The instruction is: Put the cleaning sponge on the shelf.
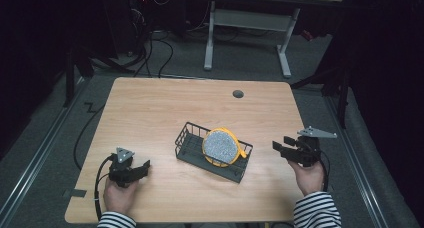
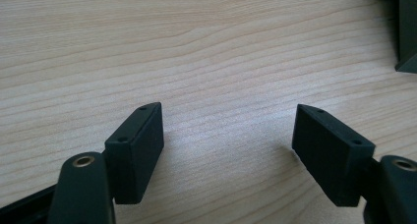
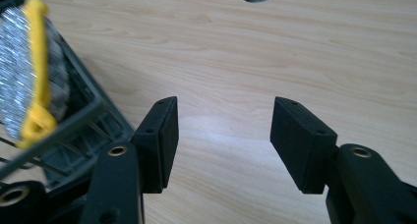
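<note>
- Table (image 1: 150, 113): pale wood-grain laminate, rectangular, with a round grommet hole (image 1: 238, 93) near the far edge.
- Wire basket (image 1: 186, 143): dark, rectangular, open mesh walls; it sits at mid-table between the two grippers.
- Disc (image 1: 220, 146): round, yellow-rimmed, with a glittery silver-grey face, possibly a mesh strainer; it stands on edge inside the basket, leaning.
- Left gripper (image 1: 142, 168): matte black block jaws spread wide, nothing between them, low over bare wood.
- Right gripper (image 1: 281, 143): jaws likewise spread and empty, just beside the basket's right end.
</note>
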`<move>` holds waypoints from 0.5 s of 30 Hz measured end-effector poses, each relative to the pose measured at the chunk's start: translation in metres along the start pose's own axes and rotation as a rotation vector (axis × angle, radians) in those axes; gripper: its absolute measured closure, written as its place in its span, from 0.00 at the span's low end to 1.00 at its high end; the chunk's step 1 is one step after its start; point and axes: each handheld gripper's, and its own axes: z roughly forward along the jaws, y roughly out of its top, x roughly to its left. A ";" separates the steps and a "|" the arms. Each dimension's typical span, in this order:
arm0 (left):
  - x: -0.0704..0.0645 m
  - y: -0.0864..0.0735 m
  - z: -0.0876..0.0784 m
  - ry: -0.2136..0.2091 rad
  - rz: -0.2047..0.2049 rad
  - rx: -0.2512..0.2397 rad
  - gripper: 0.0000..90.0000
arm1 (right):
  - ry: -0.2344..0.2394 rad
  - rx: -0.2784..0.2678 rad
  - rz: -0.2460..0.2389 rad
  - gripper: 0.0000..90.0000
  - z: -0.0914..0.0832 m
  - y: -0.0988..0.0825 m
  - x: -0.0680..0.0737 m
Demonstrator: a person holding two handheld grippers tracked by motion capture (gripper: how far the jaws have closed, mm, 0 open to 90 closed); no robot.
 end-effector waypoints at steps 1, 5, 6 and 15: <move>0.000 0.000 0.000 0.000 0.000 0.000 0.31 | -0.004 0.003 0.006 0.48 0.002 -0.005 -0.002; 0.000 0.000 0.000 0.000 -0.003 -0.003 0.31 | -0.011 0.013 0.031 0.48 0.011 -0.025 -0.004; 0.000 0.000 0.000 0.000 -0.002 -0.002 0.31 | -0.016 0.017 0.046 0.48 0.018 -0.037 -0.004; 0.000 0.000 0.000 0.000 -0.001 -0.001 0.31 | -0.108 0.055 0.027 0.44 0.051 -0.075 0.002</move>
